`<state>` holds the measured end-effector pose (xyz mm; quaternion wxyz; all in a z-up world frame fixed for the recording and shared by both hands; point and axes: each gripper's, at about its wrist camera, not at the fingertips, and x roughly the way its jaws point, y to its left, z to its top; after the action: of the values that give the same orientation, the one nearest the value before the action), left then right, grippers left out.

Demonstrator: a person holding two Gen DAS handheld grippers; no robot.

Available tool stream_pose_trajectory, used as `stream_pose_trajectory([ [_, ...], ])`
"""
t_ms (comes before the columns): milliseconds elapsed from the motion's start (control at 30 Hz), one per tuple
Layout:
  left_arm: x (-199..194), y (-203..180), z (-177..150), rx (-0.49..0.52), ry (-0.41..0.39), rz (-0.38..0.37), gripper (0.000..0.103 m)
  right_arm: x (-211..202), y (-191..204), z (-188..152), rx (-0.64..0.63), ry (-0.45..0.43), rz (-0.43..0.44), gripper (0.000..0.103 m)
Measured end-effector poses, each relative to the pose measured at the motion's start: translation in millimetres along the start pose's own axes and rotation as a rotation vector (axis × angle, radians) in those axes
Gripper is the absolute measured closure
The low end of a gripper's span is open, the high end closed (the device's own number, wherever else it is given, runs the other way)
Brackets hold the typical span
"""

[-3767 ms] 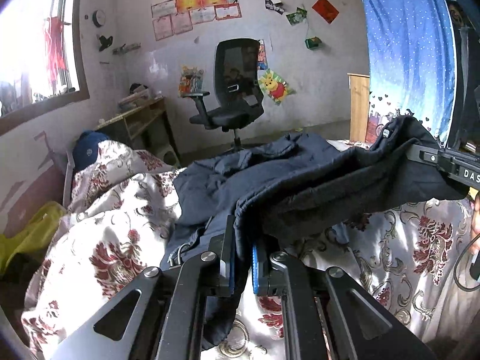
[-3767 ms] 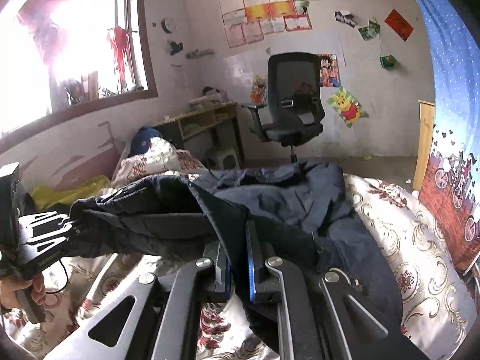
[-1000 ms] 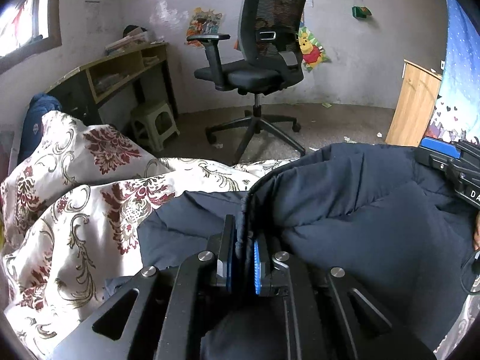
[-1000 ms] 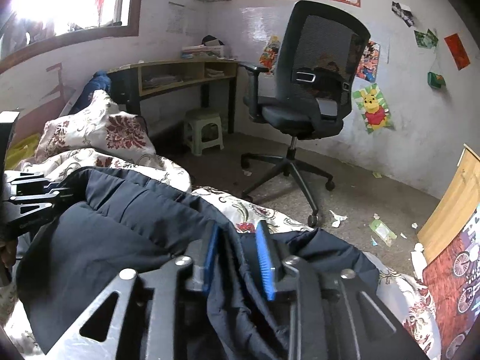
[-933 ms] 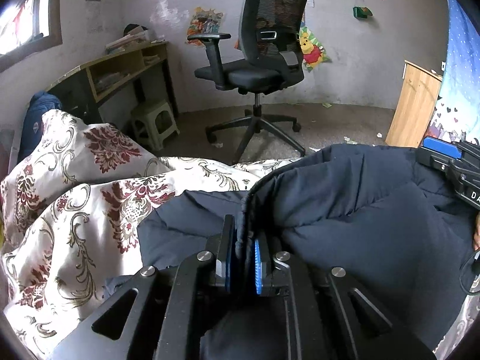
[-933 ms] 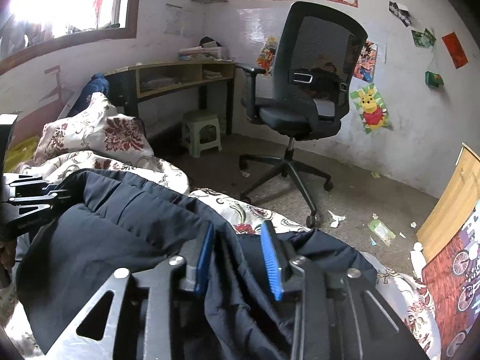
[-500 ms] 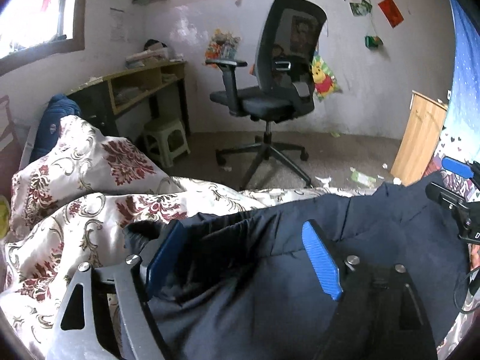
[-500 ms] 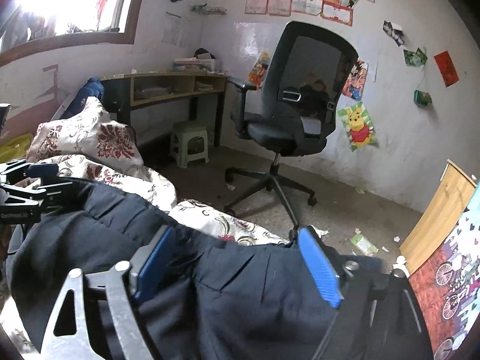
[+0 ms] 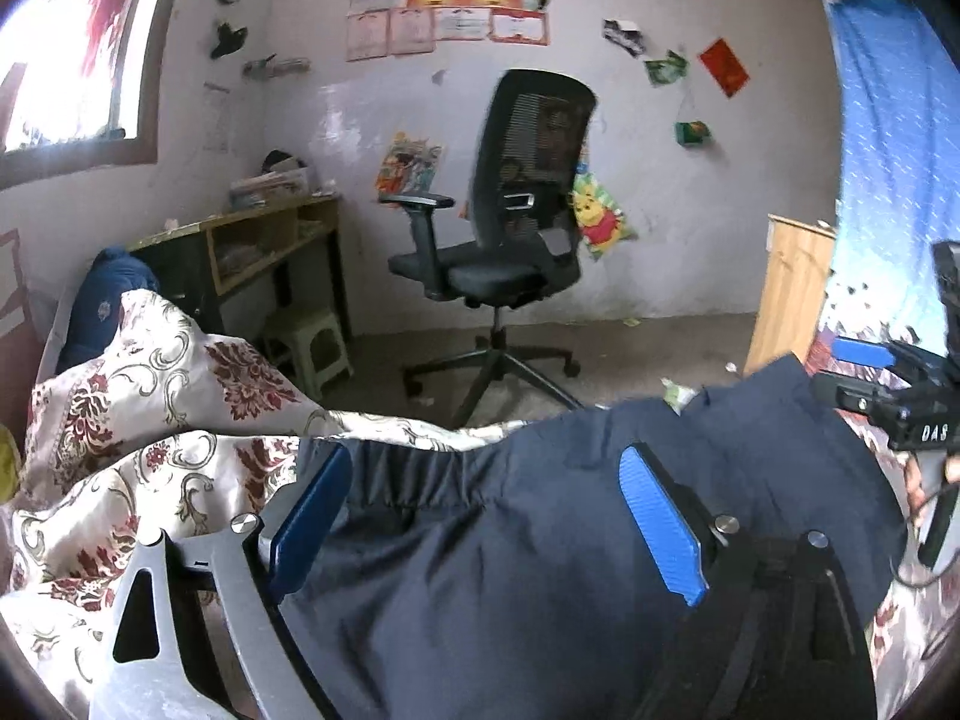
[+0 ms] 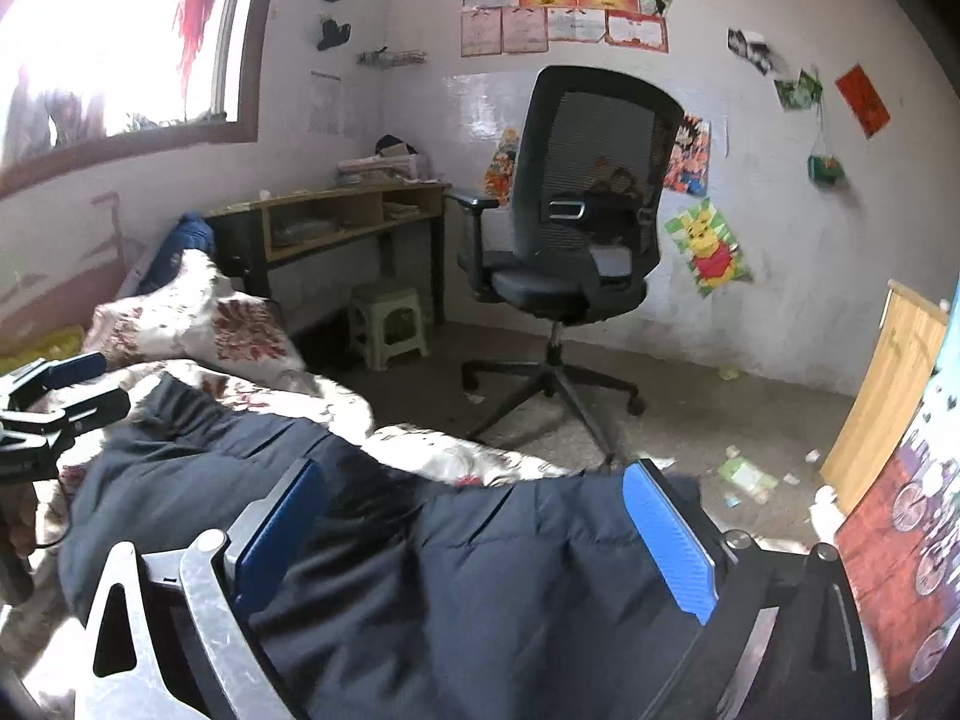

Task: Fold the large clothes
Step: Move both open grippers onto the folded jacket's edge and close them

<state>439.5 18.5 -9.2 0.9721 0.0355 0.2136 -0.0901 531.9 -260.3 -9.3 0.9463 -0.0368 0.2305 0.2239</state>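
Observation:
A dark navy padded jacket (image 9: 510,570) lies folded over on the floral bedspread (image 9: 150,420). It also fills the lower part of the right wrist view (image 10: 450,588). My left gripper (image 9: 486,516) is open, its blue pads spread wide above the jacket near its elastic hem, holding nothing. My right gripper (image 10: 474,528) is open too, its pads spread above the jacket's other end. The right gripper shows at the right edge of the left wrist view (image 9: 888,384); the left gripper shows at the left edge of the right wrist view (image 10: 54,396).
A black office chair (image 9: 510,240) stands on the floor beyond the bed. A wooden desk (image 10: 348,216) and a small green stool (image 10: 390,318) are by the wall. A wooden cabinet (image 9: 786,294) and a blue curtain (image 9: 888,150) are on the right. A floral pillow (image 10: 198,312) lies at left.
Both grippers were shut on the jacket, carrying its edge forward over the bed. They have since opened wide, let the jacket go and lifted slightly; the jacket now rests folded.

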Motion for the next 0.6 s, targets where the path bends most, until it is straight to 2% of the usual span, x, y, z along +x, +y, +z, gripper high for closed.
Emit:
stream_pose_trajectory([
  [167, 3.2, -7.1, -21.3, 0.04, 0.089, -0.077, 0.015, -2.5, 8.3, -23.9, -0.005, 0.073, 0.085, 0.002],
  [300, 27.0, -13.2, -34.7, 0.057, 0.191, -0.074, 0.015, 12.6, 12.0, -39.5, -0.011, 0.152, 0.089, 0.002],
  [467, 51.0, -2.2, -38.3, -0.027, 0.238, -0.051, 0.015, 30.8, 4.1, -48.1, 0.007, 0.213, 0.04, 0.002],
  [600, 63.4, 5.0, -35.2, -0.045, 0.257, -0.022, 0.013, 45.7, -7.1, -49.4, 0.024, 0.247, -0.002, 0.002],
])
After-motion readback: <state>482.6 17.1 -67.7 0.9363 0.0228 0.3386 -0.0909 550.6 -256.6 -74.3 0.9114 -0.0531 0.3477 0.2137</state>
